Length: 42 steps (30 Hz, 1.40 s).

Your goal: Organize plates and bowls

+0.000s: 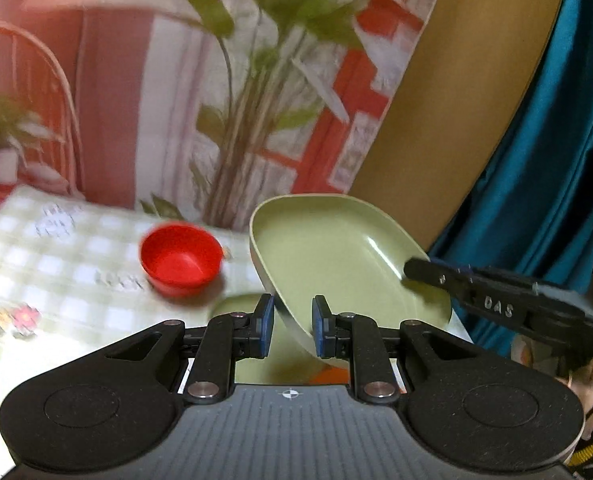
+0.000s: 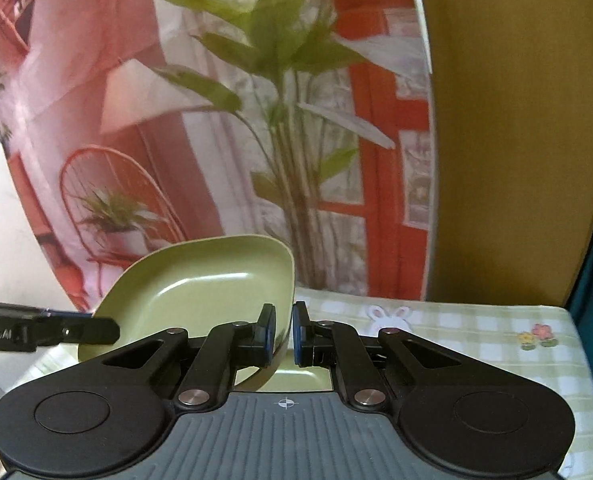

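Grip was shared on one green square dish (image 1: 336, 256), which was held clear of the table (image 1: 56, 248) and tilted, its hollow turned toward both cameras. Its near rim was clamped between the pads of the left gripper (image 1: 292, 326), the wall passing slantwise through the jaws and rising away to the upper right. The opposite edge was pinched by the right gripper (image 2: 283, 330), whose jaws were clenched almost shut on the thin rim; from there the dish spread off to the left and upward. Neither hand could be called the nearer, since each was already on the dish; the coming move was judged to depend on both ends being kept level, as the long diagonal of the dish ran from one pair of jaws to the other.

Directly beneath the left jaws a second green dish (image 1: 236, 304) was seen lying flat, with a sliver of something orange just behind it, too hidden to be named. Farther out, to the left of the left jaws, one red bowl (image 1: 181, 258) was standing upright on the checked cloth. Counted: two green dishes, one red bowl. Beyond the table a printed backdrop (image 2: 256, 120) of plants was hung.
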Motion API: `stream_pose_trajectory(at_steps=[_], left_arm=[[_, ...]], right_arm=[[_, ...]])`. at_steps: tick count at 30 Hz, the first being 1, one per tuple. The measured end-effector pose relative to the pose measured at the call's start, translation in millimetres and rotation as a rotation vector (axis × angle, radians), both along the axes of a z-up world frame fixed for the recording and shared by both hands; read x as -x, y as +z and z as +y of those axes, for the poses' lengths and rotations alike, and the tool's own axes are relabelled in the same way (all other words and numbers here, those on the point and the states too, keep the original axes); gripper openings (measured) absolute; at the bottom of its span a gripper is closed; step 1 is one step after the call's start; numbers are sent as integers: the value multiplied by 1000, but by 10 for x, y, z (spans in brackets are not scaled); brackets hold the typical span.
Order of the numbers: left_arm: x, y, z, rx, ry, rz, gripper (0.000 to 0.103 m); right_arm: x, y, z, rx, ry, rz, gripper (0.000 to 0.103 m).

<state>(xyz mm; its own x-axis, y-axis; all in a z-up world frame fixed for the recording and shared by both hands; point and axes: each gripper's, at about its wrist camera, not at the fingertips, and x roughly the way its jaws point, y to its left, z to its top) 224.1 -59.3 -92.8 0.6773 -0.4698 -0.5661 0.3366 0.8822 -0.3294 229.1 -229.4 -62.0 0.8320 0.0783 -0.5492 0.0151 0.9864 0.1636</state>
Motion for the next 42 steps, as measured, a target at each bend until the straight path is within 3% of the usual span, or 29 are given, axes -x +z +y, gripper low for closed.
stream_pose_trajectory(at_steps=[6,14,25,42], left_arm=[[-17,-477,-327,1,-53,108,22],[6,-928,-675,-85,-125,176,22],[11,-1222,-871,-143,-178,227,22],[137,-1346,-959,-177,-197,234,22]], right_arm=[[58,-332,-222,39,-6,90,9],[202,-821,-474,18,-24,211,9],[399,-1205,-594,-15,-57,297,9],[468,-1404,-599,-9,-58,338,9]])
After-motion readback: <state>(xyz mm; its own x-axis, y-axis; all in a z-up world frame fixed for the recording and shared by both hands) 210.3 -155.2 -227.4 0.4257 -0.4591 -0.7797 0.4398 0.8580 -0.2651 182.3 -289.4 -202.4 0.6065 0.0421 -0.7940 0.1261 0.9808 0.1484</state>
